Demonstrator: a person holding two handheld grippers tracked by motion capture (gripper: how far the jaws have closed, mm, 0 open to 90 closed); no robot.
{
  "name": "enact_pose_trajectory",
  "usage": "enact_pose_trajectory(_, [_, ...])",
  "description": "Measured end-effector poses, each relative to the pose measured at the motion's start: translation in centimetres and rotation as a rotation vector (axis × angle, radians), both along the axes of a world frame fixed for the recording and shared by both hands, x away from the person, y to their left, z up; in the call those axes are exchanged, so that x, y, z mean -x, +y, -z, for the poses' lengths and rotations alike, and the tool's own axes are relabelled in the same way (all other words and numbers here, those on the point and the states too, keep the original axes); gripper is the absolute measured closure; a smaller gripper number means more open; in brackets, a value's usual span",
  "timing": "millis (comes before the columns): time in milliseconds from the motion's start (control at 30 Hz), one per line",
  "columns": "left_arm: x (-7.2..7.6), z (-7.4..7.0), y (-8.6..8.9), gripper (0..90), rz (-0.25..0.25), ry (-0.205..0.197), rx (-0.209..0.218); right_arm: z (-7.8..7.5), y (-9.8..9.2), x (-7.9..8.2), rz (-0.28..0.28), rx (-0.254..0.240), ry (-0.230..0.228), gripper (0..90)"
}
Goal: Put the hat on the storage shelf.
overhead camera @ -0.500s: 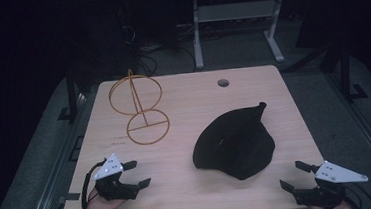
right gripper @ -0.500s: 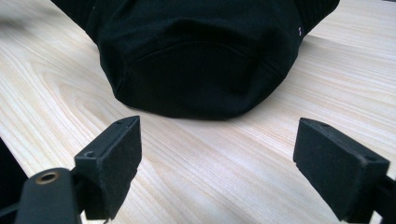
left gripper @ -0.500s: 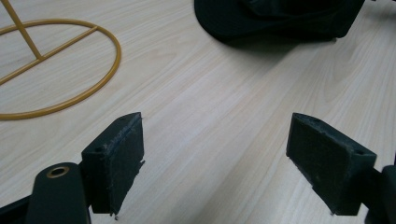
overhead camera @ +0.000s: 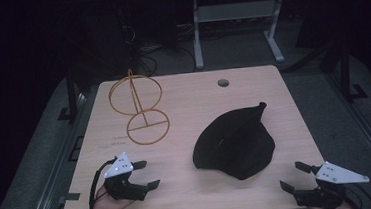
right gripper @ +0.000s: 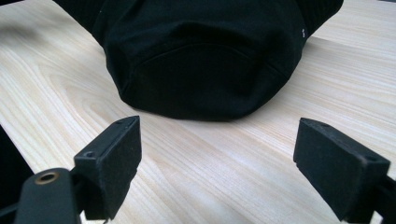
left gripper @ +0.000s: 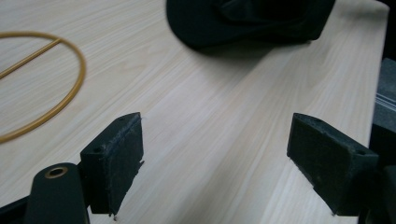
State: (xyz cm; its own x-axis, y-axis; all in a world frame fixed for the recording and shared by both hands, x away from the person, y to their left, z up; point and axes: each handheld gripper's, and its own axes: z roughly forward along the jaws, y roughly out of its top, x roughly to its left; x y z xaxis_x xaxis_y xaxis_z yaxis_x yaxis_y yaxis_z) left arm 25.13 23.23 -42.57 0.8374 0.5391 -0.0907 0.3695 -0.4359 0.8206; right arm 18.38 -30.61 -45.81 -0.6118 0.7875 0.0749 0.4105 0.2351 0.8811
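Note:
A black cap (overhead camera: 236, 139) lies flat on the light wooden table (overhead camera: 193, 104), right of the middle. A gold wire stand (overhead camera: 138, 105) with a round base and an upright ring is at the back left. My left gripper (overhead camera: 146, 174) rests near the front left edge, open, nothing between its jaws; its own view has the cap (left gripper: 247, 21) ahead and the stand's base ring (left gripper: 56, 98) at the left. My right gripper (overhead camera: 294, 176) sits at the front right corner, open and empty, facing the cap's brim (right gripper: 201, 70) just ahead.
A round cable hole (overhead camera: 223, 83) is in the table near its back edge. Dark floor surrounds the table, with a grey desk frame (overhead camera: 232, 25) and cables behind it. Bare wood lies between the two grippers along the front edge.

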Motion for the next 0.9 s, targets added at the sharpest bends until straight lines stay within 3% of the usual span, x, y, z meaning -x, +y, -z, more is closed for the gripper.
enact_pose_trajectory(567, [-0.1, -1.6, -4.4, 18.1, 0.123, -0.018, -0.029, -0.3, -0.3, 0.1, -0.003, -0.013, -0.009, 14.5])
enact_pose_trajectory(900, [-1.0, -2.1, -7.4, 18.1, 0.184, -0.022, -0.054, -0.1, -0.2, 0.0, -0.014, -0.015, -0.003, 14.5])
